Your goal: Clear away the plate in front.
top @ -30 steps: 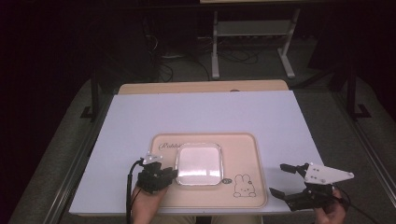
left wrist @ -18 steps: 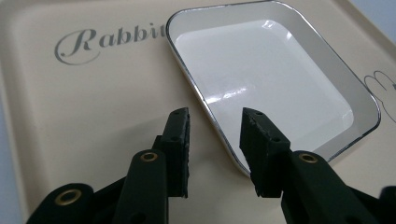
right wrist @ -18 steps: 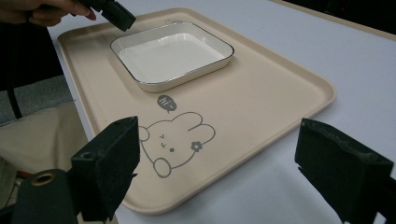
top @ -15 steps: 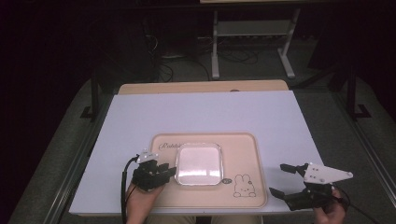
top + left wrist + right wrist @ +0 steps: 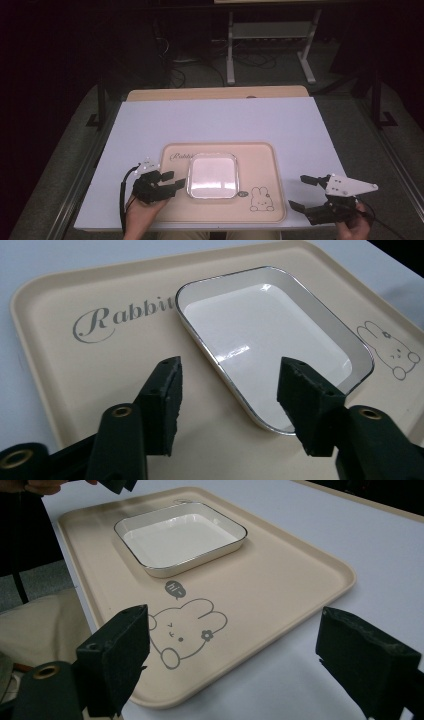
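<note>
The left gripper (image 5: pixel 172 181), jaws just opened and empty, hovered beside the white square enamel dish (image 5: pixel 212 174); a careless retreat might nudge it askew.

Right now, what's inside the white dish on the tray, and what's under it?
The white dish holds nothing; its glossy bottom is bare. It sits on the beige rabbit tray, beside the word Rabbit. The patch of tray directly under it is covered.
</note>
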